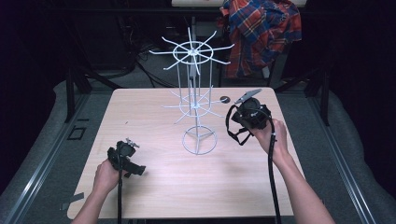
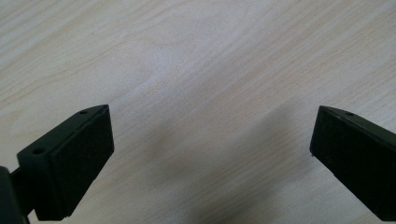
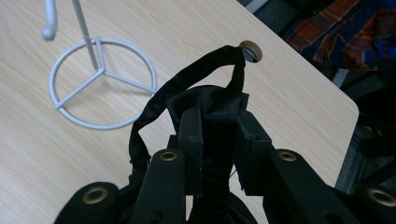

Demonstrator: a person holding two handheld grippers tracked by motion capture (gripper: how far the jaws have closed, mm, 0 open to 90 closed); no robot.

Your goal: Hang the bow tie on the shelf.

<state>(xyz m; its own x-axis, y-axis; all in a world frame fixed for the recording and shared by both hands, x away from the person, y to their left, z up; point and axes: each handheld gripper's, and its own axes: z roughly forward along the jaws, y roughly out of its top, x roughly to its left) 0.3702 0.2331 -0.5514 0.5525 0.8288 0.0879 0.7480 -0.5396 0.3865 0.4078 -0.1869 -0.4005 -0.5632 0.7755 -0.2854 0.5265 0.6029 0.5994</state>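
Right gripper view has the right tongs (image 3: 217,135) clamped on a black strap (image 3: 187,88), lifted beside the wire rack (image 1: 196,100). Hanging it looks undone; left tongs (image 2: 210,154) gape wide, empty, over the worktop (image 1: 154,186).

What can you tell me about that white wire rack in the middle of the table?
The white wire rack stands upright on the wooden table, near its centre. It looks like thin coated metal: a ring base with three spokes, a slim central post, and two wheels of radiating hooked arms, the larger on top. Every arm looks bare. Neither gripper touches it; the right gripper, clamped on a black strap, sits just to its right.
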